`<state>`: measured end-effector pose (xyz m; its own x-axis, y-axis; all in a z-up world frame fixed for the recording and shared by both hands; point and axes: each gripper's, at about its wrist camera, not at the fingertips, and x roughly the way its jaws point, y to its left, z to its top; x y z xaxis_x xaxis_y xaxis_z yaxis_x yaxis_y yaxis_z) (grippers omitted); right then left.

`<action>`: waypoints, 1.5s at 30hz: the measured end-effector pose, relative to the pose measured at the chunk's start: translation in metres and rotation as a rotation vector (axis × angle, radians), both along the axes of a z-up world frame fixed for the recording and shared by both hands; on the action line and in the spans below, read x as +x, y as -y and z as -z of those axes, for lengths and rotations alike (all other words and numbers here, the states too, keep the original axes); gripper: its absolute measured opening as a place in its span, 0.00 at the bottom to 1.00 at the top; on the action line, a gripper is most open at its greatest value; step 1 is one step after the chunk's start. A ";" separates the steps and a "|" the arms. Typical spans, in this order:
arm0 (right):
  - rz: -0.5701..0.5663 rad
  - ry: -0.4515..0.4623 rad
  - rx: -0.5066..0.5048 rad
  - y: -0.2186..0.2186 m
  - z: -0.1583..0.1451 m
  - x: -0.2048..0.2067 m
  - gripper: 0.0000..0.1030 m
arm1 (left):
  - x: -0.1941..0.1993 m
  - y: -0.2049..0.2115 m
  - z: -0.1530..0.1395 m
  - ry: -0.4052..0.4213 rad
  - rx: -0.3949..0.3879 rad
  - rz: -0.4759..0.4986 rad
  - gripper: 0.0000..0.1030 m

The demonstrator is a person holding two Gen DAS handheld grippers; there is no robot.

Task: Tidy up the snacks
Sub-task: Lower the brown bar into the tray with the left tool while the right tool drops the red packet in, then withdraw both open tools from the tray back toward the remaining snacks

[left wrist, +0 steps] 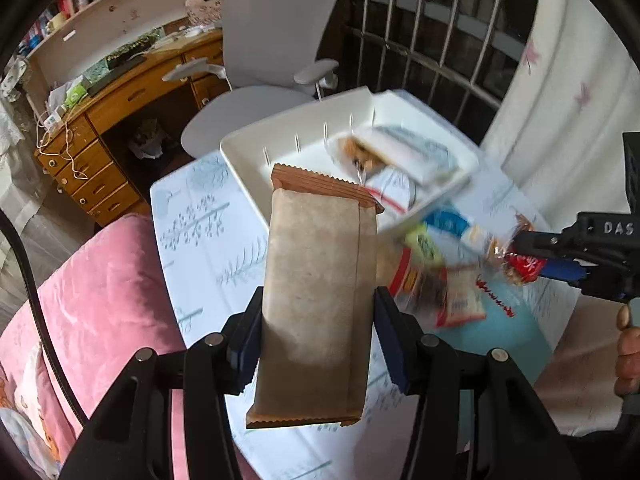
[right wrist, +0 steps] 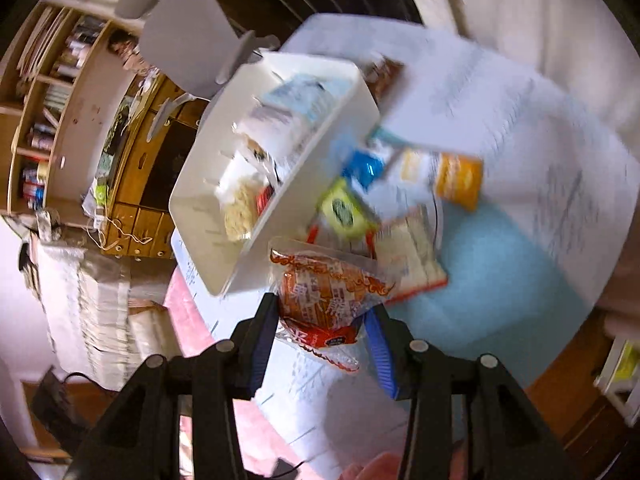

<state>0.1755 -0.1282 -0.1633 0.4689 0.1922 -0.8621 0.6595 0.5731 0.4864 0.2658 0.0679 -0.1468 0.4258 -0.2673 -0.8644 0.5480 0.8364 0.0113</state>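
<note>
My left gripper (left wrist: 318, 312) is shut on a long brown snack bar (left wrist: 318, 288), held upright above the table. Beyond it a white bin (left wrist: 248, 148) holds several snack packets. My right gripper (right wrist: 322, 316) is shut on a red and orange clear-wrapped snack packet (right wrist: 320, 296), lifted over the table beside the white bin (right wrist: 196, 196). The right gripper (left wrist: 536, 258) also shows at the right of the left wrist view, gripping that red packet (left wrist: 524, 266). Loose snacks (right wrist: 400, 200) lie in a pile on the table next to the bin.
The table carries a white leaf-print cloth (left wrist: 208, 236) with a blue patch (right wrist: 500, 280). A pink cushion (left wrist: 96, 296) lies at the near left. A grey office chair (left wrist: 272, 56) and a wooden desk (left wrist: 120, 96) stand behind. A hand (left wrist: 628, 352) grips the right tool.
</note>
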 end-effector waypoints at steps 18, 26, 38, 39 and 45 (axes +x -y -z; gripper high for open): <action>-0.444 0.218 -0.210 0.019 -0.019 0.118 0.43 | 0.087 0.047 0.014 -0.016 -0.069 -0.283 0.49; -0.591 0.293 -0.141 0.016 0.001 0.157 0.46 | 0.116 0.050 0.026 -0.086 -0.117 -0.370 0.51; -0.562 0.276 -0.085 0.030 0.014 0.156 0.52 | 0.105 0.042 0.020 -0.090 -0.078 -0.370 0.71; -0.557 0.276 -0.089 0.030 0.012 0.154 0.53 | 0.102 0.040 0.017 -0.082 -0.078 -0.366 0.71; -0.509 0.274 -0.128 0.030 0.003 0.123 0.55 | 0.072 0.013 0.005 -0.040 -0.080 -0.362 0.72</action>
